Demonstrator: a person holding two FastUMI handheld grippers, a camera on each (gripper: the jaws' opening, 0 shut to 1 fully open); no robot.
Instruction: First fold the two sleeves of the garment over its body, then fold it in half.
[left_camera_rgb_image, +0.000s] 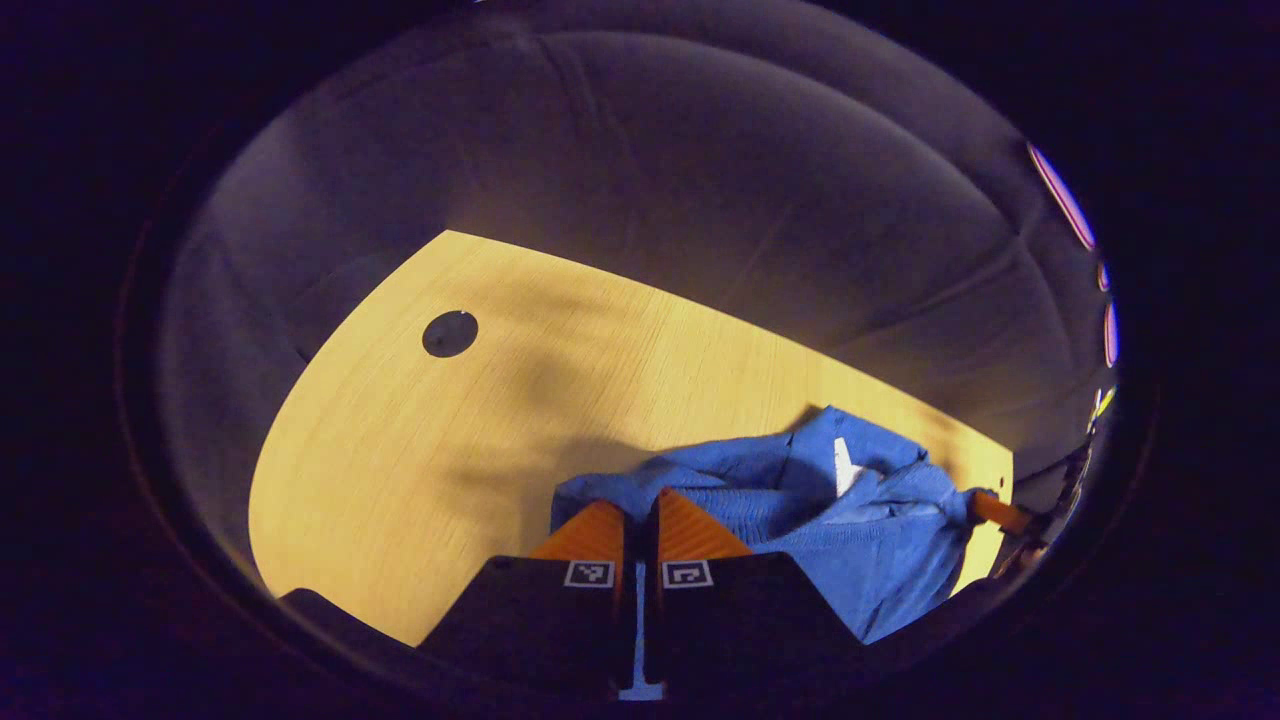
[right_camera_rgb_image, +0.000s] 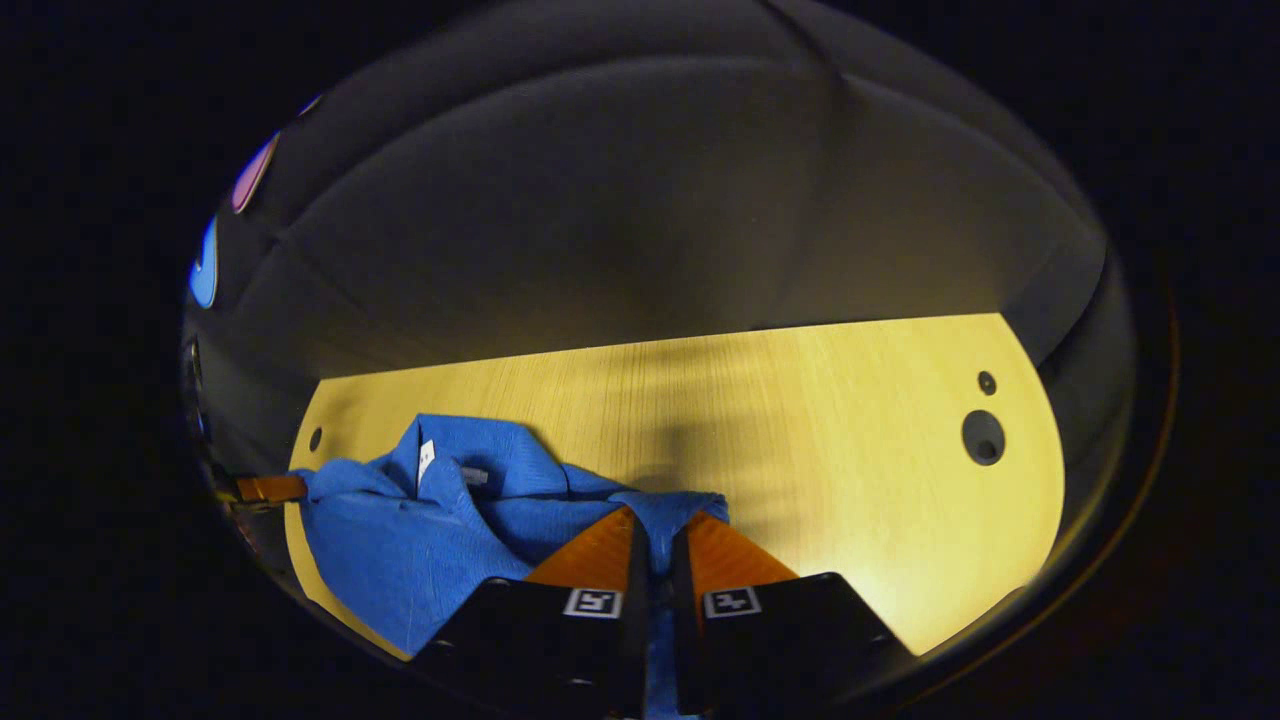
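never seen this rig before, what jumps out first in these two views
A bright blue knit garment lies bunched on the wooden table, a white label at its collar. Each gripper pinches an edge of it: the left gripper and the right gripper, fingers nearly closed on cloth.

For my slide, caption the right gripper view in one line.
Right hand-held gripper pinching the blue garment at its edge on the wooden table.

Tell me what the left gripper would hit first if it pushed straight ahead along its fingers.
The left gripper is already pinching the blue garment, so it would first push into that bunched fabric. Past it lies bare wooden table, then the booth's dark back wall, though depth is hard to judge.
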